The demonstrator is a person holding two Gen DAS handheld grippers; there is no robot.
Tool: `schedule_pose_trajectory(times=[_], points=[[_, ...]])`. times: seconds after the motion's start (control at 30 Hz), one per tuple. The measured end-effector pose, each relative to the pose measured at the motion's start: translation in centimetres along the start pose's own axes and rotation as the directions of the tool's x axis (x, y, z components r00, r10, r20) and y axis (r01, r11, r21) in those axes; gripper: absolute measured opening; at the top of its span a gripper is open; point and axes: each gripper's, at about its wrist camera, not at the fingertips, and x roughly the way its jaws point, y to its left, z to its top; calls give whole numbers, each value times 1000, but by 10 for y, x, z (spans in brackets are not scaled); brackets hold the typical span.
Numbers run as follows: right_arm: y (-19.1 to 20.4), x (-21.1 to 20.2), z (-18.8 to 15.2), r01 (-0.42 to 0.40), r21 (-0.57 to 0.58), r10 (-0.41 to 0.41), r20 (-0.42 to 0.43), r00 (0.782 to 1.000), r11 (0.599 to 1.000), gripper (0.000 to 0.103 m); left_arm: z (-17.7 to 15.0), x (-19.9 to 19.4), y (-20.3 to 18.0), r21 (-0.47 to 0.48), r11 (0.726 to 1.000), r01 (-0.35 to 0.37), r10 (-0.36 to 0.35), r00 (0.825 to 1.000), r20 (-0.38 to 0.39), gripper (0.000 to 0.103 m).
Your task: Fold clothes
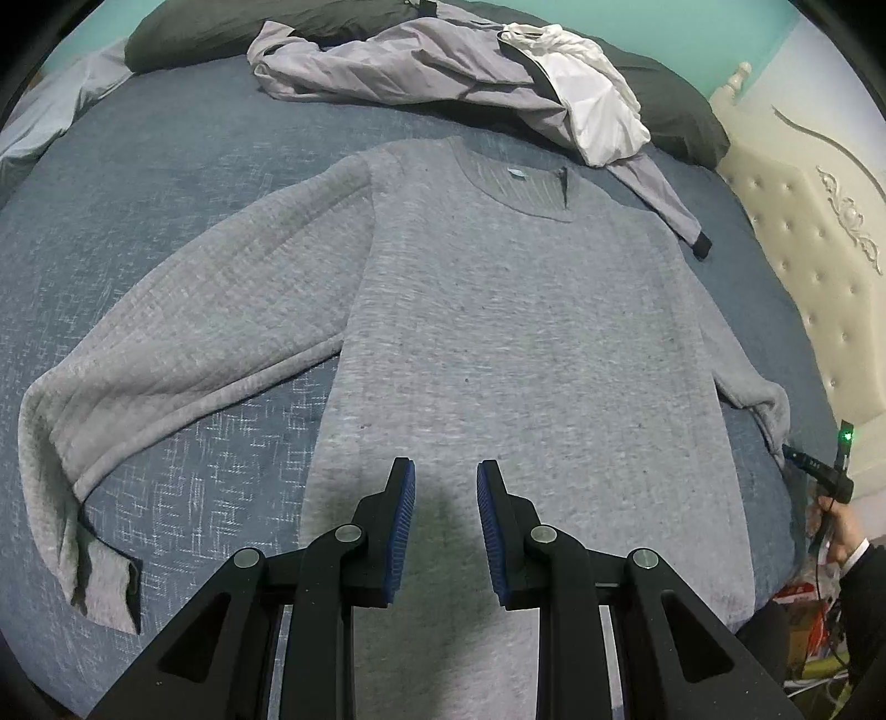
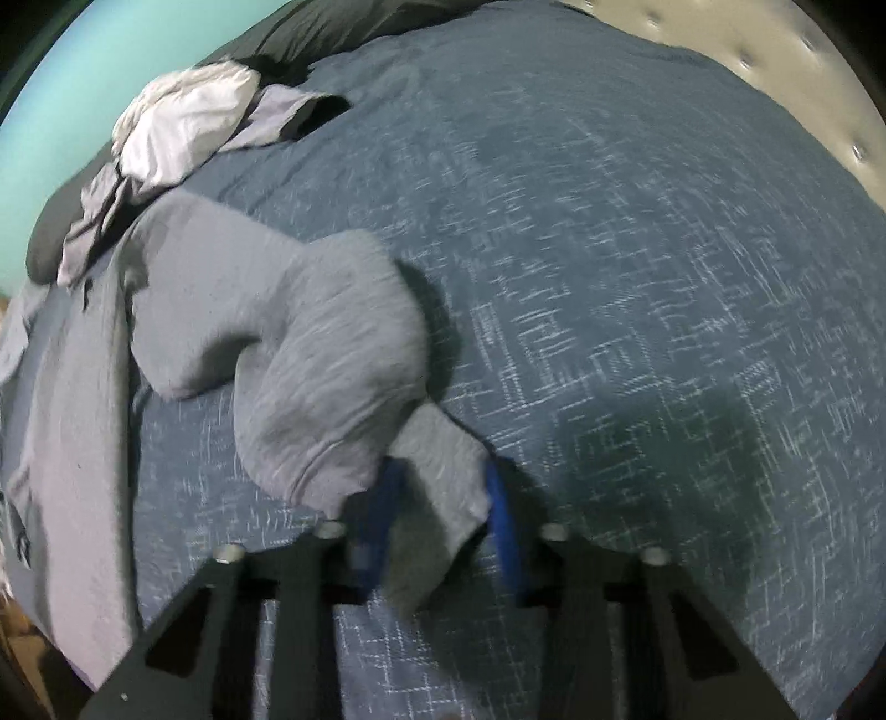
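A grey sweater (image 1: 498, 332) lies flat and face up on the blue bedcover (image 1: 166, 183), neck toward the far side. Its left sleeve (image 1: 194, 332) stretches out to the side with the cuff bent back. My left gripper (image 1: 446, 476) hovers over the lower body of the sweater, open, with nothing between its blue pads. In the blurred right wrist view, the other sleeve (image 2: 310, 354) is bunched and curled up off the cover. Its cuff (image 2: 443, 482) sits between the blue pads of my right gripper (image 2: 440, 493), which is shut on it.
A lilac jacket (image 1: 415, 72) with a white lining is crumpled at the far side, one of its sleeves reaching near the sweater's shoulder. Dark pillows (image 1: 221, 33) lie behind it. A cream tufted headboard (image 1: 803, 249) runs along the right. Open bedcover (image 2: 664, 277) spreads beyond the right gripper.
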Motion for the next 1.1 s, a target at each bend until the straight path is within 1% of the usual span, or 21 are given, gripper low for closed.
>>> schedule_pose_trajectory(times=[0.03, 0.13, 0.23, 0.37, 0.5, 0.6, 0.7, 0.77, 0.97, 1.03, 1.1], points=[[2, 0, -1, 2, -8, -2, 0, 1000, 1000, 9, 1, 0, -1, 1, 1000, -1, 1, 1000, 2, 25], [9, -6, -1, 30, -44, -29, 18, 999, 999, 7, 3, -1, -4, 4, 1000, -1, 1, 1000, 9, 25], [8, -23, 8, 55, -55, -50, 78, 996, 997, 6, 6, -5, -7, 14, 1000, -4, 4, 1000, 16, 25], [-13, -62, 33, 66, -11, -63, 173, 983, 998, 6, 10, -11, -7, 14, 1000, -17, 16, 999, 29, 25], [-47, -90, 56, 100, 32, -105, 213, 971, 994, 6, 14, -15, -4, -1, 1000, -31, 31, 999, 38, 25], [-61, -101, 63, 135, 58, -144, 223, 964, 989, 6, 15, -16, -3, -1, 999, -39, 39, 998, 40, 25], [-77, -107, 78, 141, 97, -160, 236, 959, 985, 6, 17, -15, -1, -2, 999, -50, 50, 998, 35, 25], [-82, -108, 89, 153, 98, -173, 239, 955, 983, 6, 18, -12, 3, -6, 998, -59, 59, 998, 29, 25], [-94, -106, 123, 197, 96, -215, 245, 946, 976, 6, 18, -6, 9, -15, 997, -77, 77, 997, 14, 25], [-98, -99, 131, 204, 102, -223, 242, 944, 974, 6, 18, -5, 10, -8, 996, -84, 85, 996, 11, 26], [-101, -87, 135, 215, 112, -234, 212, 949, 970, 6, 20, -4, 14, -13, 996, -89, 89, 996, 11, 26]])
